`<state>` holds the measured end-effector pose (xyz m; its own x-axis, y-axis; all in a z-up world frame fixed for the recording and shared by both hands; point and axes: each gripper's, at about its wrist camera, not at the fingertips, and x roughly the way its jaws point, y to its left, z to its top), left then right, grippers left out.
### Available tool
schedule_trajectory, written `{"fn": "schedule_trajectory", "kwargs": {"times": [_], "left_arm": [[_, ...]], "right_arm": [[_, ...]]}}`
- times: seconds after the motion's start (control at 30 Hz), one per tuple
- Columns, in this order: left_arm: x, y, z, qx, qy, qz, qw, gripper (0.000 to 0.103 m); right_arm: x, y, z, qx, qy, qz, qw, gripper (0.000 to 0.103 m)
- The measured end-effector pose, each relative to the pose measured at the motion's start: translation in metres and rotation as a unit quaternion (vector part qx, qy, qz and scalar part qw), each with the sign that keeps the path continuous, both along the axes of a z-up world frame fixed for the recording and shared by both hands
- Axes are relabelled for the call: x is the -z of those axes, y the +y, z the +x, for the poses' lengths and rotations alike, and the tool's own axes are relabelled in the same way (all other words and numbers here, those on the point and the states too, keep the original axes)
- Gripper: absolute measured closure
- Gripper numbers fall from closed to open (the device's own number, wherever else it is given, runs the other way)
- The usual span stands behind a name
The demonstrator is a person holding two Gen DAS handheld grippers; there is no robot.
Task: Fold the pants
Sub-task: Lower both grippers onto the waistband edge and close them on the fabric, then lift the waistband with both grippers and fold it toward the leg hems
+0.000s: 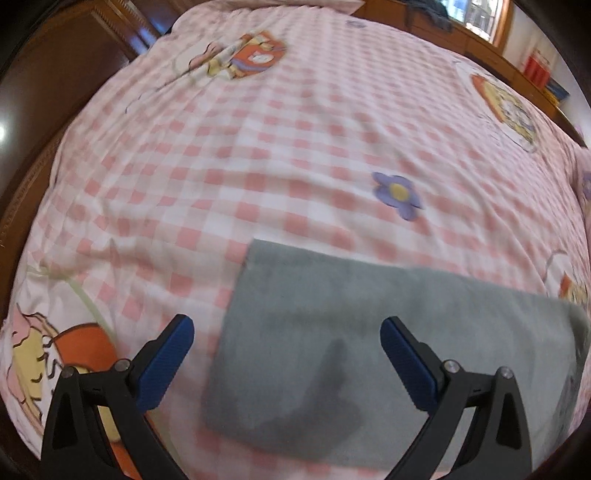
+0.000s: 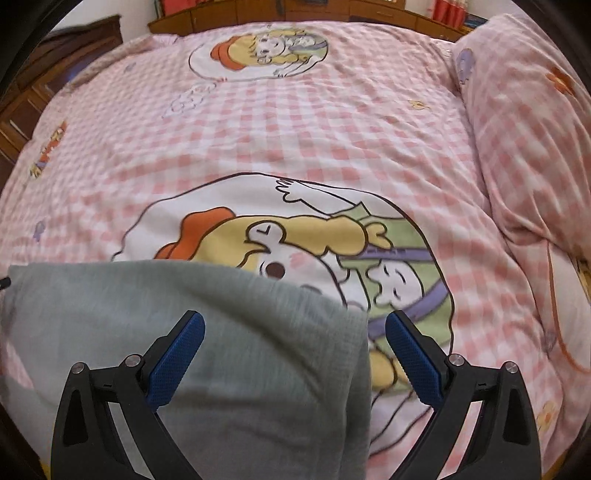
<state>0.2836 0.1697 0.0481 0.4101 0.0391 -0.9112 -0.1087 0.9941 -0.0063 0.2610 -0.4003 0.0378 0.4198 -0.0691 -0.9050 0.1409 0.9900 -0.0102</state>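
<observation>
Grey-green pants (image 1: 369,332) lie flat on a pink checked bed cover, folded into a long band. In the left wrist view my left gripper (image 1: 287,325) is open and empty, hovering over the band's left end, its shadow on the cloth. In the right wrist view the pants (image 2: 229,314) fill the lower left. My right gripper (image 2: 294,321) is open and empty above the band's right edge, the left finger over cloth, the right finger over the bed cover.
The bed cover (image 1: 258,147) is pink and white check with cartoon prints and a purple flower (image 1: 397,194). A pink pillow (image 2: 524,122) lies at the right. Dark wooden furniture (image 1: 55,74) stands at the left, a wooden headboard shelf (image 2: 295,11) at the back.
</observation>
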Motion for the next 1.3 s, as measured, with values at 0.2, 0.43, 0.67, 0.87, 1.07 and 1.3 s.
{"fn": "schedule_trajectory", "kwargs": {"times": [0.2, 0.43, 0.67, 0.87, 1.07, 1.3], "left_arm": [[0.018, 0.017, 0.018, -0.023, 0.014, -0.015, 0.9995, 0.012], [0.023, 0.013, 0.028, -0.006, 0.009, -0.022, 0.9997, 0.039], [0.012, 0.007, 0.023, 0.009, -0.008, -0.03, 0.9995, 0.097], [-0.013, 0.021, -0.001, 0.0, -0.043, -0.06, 0.9973, 0.099], [-0.042, 0.025, -0.035, 0.025, -0.084, -0.06, 0.9944, 0.099], [-0.067, 0.037, -0.092, 0.024, -0.131, -0.07, 0.9886, 0.099]], "right_arm": [[0.027, -0.002, 0.026, -0.015, 0.043, 0.018, 0.999, 0.013], [0.047, 0.001, 0.029, -0.029, 0.064, 0.033, 0.997, 0.03], [0.018, 0.014, 0.01, -0.06, 0.026, 0.053, 0.996, 0.09], [-0.017, 0.019, -0.02, -0.076, -0.021, 0.052, 0.996, 0.093], [-0.041, 0.019, -0.051, -0.088, -0.048, 0.06, 0.993, 0.093], [-0.06, 0.021, -0.103, -0.107, -0.069, 0.05, 0.991, 0.094]]}}
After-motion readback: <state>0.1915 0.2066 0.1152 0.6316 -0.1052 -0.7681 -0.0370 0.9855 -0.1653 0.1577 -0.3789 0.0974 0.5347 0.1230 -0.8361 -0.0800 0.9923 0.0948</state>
